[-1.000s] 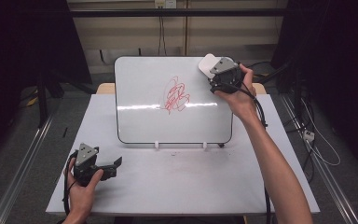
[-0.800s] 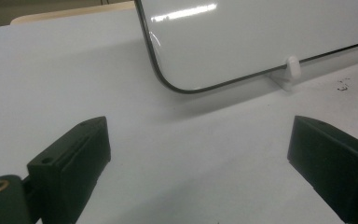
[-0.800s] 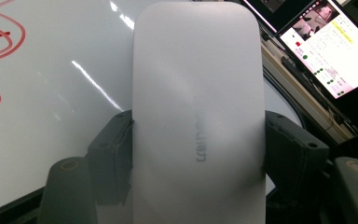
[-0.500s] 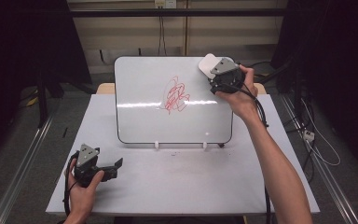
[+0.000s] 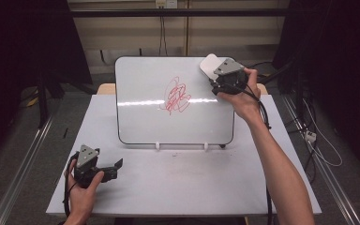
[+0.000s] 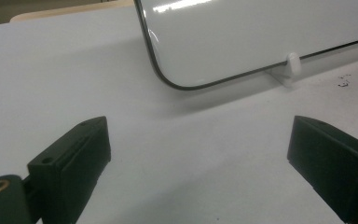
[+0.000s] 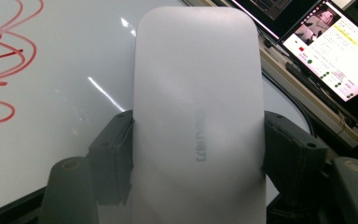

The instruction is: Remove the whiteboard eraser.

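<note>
- A white eraser (image 7: 198, 116) is clamped between the two black jaws of the right gripper (image 7: 198, 140), which press on its long sides; faint raised lettering is seen on its face.
- In the high view the eraser (image 5: 209, 65) is held at the upper right corner of the whiteboard (image 5: 140, 117), partly over the board's edge, with the right gripper (image 5: 215, 77) just behind it in the person's right hand (image 5: 241, 93).
- Whether the eraser is pressed against the board's surface cannot be told.
- A red scribble (image 5: 177, 96) is drawn near the middle of the whiteboard, well apart from the eraser; part of it (image 7: 0, 70) is seen at the left of the right gripper view.
- The whiteboard is propped at a tilt on two small white feet (image 5: 157, 146) on the white table (image 5: 192, 187).
- The left gripper (image 5: 112, 168) is held low over the near left part of the table, its jaws spread wide with nothing between them (image 6: 198, 154).
- The board's lower corner (image 6: 177, 79) is seen beyond those jaws.
</note>
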{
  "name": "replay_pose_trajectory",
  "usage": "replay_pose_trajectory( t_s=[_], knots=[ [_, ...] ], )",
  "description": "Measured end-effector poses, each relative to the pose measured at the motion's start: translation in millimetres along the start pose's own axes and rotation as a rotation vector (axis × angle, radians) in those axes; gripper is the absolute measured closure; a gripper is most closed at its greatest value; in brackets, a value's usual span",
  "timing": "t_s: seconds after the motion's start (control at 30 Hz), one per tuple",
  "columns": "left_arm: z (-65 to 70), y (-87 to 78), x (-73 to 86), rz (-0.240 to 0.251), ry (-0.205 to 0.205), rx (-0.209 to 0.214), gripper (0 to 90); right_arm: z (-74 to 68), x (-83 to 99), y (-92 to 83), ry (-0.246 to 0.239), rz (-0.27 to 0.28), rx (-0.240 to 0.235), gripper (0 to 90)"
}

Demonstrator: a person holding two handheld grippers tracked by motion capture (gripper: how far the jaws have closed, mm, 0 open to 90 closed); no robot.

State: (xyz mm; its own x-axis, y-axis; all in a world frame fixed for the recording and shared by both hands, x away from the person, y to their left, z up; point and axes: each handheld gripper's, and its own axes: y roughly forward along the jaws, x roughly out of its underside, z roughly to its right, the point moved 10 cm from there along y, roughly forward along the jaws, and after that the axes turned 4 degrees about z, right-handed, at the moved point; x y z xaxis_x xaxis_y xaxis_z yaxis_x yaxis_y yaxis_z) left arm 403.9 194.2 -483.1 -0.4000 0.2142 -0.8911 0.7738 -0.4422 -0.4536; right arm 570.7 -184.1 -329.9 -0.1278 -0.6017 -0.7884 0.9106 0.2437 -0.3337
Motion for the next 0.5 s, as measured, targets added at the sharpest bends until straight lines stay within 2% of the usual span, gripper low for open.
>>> replay_pose_trajectory(
  t_s=[0.17,0.27,0.3,0.5],
  knots=[
    [0.2,0.6,0.6,-0.004,-0.003,0.001,5.8,-0.5,-0.2,-1.2,0.046,0.014,-0.013,32.0],
    [-0.1,0.5,0.2,-0.001,-0.001,-0.001,5.9,-0.6,0.3,-1.3,0.051,0.018,-0.017,32.0],
    [-0.1,0.4,0.3,-0.002,0.0,0.0,5.9,-0.5,0.5,-1.8,0.07,0.022,-0.024,32.0],
    [0.6,0.7,0.5,-0.003,-0.006,0.001,5.9,-2.8,2.0,-3.2,0.088,0.021,-0.033,32.0]
  ],
)
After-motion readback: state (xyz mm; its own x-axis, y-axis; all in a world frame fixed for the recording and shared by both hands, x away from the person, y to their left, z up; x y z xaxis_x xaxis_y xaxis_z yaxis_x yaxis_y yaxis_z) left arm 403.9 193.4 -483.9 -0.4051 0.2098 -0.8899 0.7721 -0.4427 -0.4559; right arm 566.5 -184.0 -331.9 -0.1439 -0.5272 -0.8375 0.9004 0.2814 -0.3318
